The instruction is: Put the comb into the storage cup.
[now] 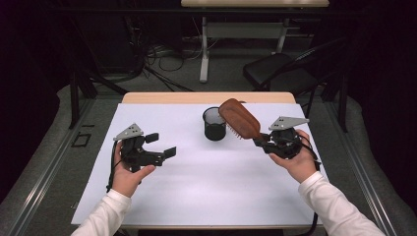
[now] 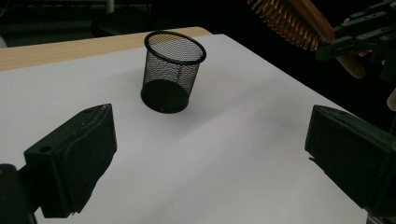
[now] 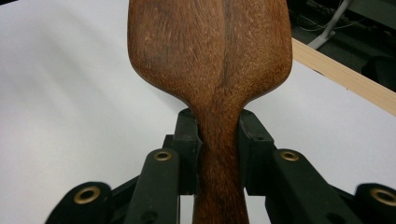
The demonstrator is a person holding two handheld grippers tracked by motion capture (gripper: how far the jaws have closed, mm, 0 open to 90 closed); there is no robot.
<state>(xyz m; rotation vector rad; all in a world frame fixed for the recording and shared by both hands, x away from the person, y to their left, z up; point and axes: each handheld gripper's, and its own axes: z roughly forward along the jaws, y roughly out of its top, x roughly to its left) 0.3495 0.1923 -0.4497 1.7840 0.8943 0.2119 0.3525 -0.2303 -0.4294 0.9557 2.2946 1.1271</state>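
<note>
Clamped jaws are seen on the right gripper (image 1: 259, 141), pressed from both sides onto the narrow neck of a wooden hairbrush (image 1: 239, 118); in the right gripper view the two black pads are shown flat against the handle (image 3: 219, 154) just below where it widens into the brush head. By contrast, the jaws of the left gripper (image 1: 161, 145) are held wide apart with nothing between them, as is confirmed in the left gripper view, where one black pad (image 2: 74, 163) is seen at the lower left and the other at the lower right, with bare white surface between. The hairbrush is held in the air, tilted upward and away from the right hand (image 1: 295, 160), its bristles turned downward and its head raised over the rim of a black mesh cup (image 1: 214, 124). Whether the brush touches the cup cannot be told from the high view; in the left gripper view the bristles (image 2: 285, 21) are seen above and to the side of the cup (image 2: 173, 70), apart from it. The cup is stood upright on a white sheet (image 1: 206, 182) that covers the table (image 1: 162, 97), near the far edge. The left hand (image 1: 127, 177) is kept well apart from the cup.
</note>
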